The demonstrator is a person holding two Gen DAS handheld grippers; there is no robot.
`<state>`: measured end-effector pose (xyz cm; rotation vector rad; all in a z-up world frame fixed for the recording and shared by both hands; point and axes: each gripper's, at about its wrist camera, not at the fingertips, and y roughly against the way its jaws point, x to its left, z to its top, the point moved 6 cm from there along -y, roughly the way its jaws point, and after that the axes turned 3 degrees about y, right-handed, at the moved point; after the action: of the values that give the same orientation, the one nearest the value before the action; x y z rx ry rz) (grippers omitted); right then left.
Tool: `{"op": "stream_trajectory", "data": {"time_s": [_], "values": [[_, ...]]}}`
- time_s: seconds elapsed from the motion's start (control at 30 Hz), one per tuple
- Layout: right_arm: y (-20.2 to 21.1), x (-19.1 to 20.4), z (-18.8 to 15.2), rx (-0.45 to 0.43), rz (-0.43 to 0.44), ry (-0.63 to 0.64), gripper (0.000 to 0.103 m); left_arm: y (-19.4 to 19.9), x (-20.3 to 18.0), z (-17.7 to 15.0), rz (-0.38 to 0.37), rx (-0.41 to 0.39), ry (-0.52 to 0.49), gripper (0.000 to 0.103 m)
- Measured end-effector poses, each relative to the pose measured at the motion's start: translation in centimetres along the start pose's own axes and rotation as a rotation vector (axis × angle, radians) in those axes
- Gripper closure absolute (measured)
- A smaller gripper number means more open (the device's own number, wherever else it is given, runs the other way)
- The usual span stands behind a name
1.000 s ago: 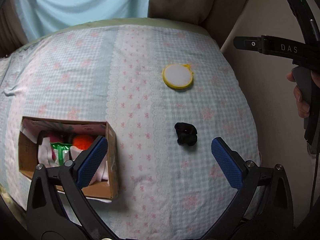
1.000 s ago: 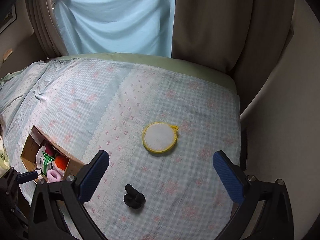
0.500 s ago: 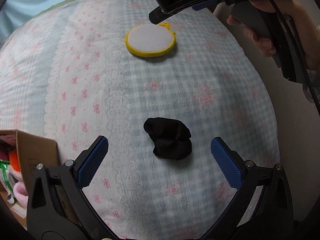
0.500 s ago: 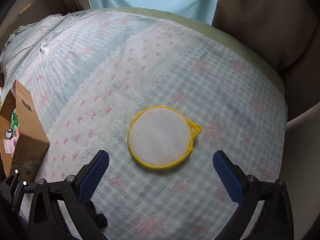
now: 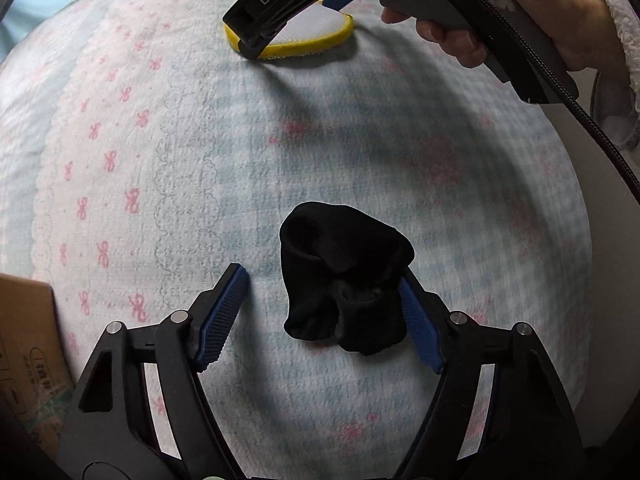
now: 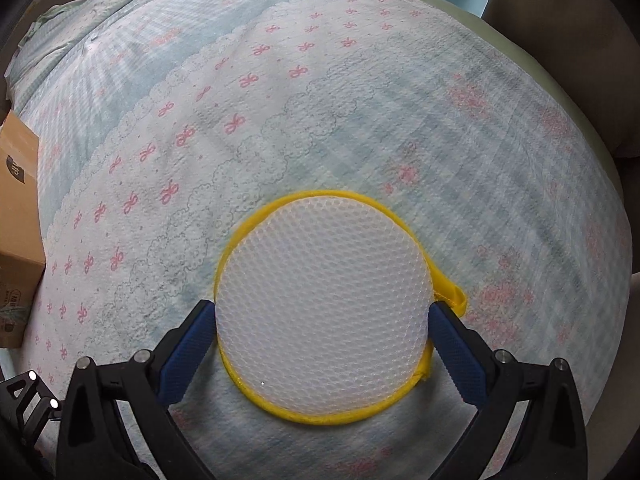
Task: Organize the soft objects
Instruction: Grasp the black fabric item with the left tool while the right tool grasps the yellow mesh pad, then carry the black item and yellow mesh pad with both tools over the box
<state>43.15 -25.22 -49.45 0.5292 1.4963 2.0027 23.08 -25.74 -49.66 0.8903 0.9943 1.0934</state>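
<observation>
Bedspread (image 5: 192, 184) lying under both tools: left gripper (image 5: 322, 316), fingers closing, is straddling the black sock (image 5: 344, 280), which is touching only the right finger; right gripper (image 6: 322, 336) fingers are pressing both edges of the yellow-rimmed mesh pad (image 6: 320, 300).

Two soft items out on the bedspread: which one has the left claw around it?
The crumpled black sock, sitting between the left claw's closing jaws. The other, the round yellow-rimmed mesh pad, lies farther up, at the right claw.
</observation>
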Motion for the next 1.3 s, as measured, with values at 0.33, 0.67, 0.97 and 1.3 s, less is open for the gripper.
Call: {"op": "stream_trajectory", "data": {"time_s": [0.33,0.67,0.97,1.3], "values": [[-0.3,-0.6,0.5,-0.011,-0.018,-0.025,0.032,0.6,1.9,1.9,-0.003,-0.01,0.026,0.084],[2.1,-0.7,1.5,-0.027,-0.01,-0.086,0.07,2.9,3.5,3.6,0.004,-0.054,0.051,0.087],[8.7,1.0,1.5,-0.085,-0.038,-0.102,0.071,7.9,4.4,4.9,0.02,-0.128,0.044,0.087],[21.2,6.5,2.0,-0.168,-0.058,-0.121,0.071,20.8,4.4,5.1,0.033,-0.268,0.045,0.087]]}}
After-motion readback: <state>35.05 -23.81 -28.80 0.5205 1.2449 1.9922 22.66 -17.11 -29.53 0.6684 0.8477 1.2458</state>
